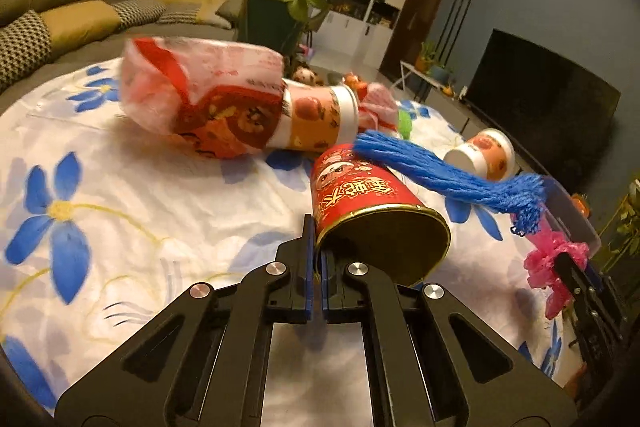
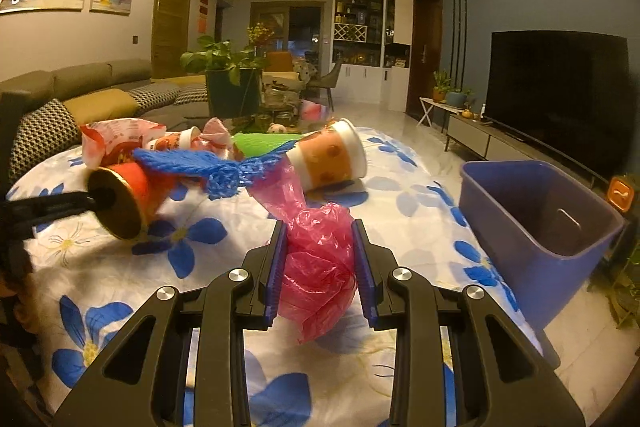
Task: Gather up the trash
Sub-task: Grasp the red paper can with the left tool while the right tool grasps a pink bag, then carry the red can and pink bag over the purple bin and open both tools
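The right gripper [image 2: 320, 267] has its jaws partly apart with the pink plastic bag [image 2: 320, 267] bunched between them, the pads seemingly touching its sides; the purple bin [image 2: 532, 227] stands open-topped at the table's edge, off to this gripper's right and nearer to it than to the other; the bag trails away forward-left into the blue mesh netting [image 2: 216, 167]; the left gripper [image 1: 318, 259] has its jaws pressed together on the rim of the red paper cup [image 1: 360, 203], which lies on its side, open mouth toward the camera, farther from the bin
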{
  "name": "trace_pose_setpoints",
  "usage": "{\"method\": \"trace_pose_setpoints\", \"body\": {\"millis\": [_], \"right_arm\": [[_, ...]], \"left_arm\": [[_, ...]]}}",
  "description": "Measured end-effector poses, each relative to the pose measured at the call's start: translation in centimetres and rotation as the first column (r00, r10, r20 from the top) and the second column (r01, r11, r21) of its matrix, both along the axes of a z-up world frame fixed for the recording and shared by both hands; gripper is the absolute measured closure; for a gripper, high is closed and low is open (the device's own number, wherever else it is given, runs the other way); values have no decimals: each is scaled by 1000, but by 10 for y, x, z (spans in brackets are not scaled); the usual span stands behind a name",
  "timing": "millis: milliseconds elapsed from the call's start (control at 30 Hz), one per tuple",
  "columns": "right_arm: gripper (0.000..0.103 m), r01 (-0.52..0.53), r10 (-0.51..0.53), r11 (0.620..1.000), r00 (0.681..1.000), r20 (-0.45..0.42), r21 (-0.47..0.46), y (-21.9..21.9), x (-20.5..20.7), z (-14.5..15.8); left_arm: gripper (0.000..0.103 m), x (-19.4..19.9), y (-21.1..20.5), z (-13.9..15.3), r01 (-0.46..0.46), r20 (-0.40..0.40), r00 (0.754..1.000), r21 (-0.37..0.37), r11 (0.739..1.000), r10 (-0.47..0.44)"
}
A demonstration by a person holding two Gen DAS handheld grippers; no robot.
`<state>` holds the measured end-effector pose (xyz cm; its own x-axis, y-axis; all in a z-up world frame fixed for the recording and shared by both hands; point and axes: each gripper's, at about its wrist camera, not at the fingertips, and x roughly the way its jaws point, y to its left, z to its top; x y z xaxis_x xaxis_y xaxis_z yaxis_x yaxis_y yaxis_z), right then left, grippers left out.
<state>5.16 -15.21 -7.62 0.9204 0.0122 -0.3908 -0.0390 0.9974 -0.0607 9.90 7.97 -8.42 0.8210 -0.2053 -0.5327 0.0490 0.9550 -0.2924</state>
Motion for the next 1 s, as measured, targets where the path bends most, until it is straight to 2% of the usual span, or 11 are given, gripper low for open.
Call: {"method": "trace_pose_setpoints", "body": {"millis": [100,167,267,367,500,733,1000], "right_arm": [[71,19,-19,1000,1000,5,0,-5,-3,1],[71,34,-34,999,999,13,-2,-8,-6,3],[71,62,-60,997,997,46,-51,-6,-11,5],[71,67,-65,997,997,47,-33,-9,-15,8],[71,75,-73,997,996,47,-30,-13,-20,10],[71,88,-87,996,996,37,-33,-22,-30,8],[71,117,-116,993,993,34,-30,-39,-39,6]], "left_arm": [[101,-14,13,11,-36,30,999,-9,999,36],[101,-24,18,19,-63,57,996,19,998,62],[101,-32,27,32,-77,85,993,7,997,76],[101,-37,24,41,-53,110,993,5,999,53],[101,-35,-3,46,20,117,993,12,1000,-21],[101,-3,-69,29,170,50,984,34,985,-171],[101,28,-114,-4,233,-73,971,87,968,-227]]}}
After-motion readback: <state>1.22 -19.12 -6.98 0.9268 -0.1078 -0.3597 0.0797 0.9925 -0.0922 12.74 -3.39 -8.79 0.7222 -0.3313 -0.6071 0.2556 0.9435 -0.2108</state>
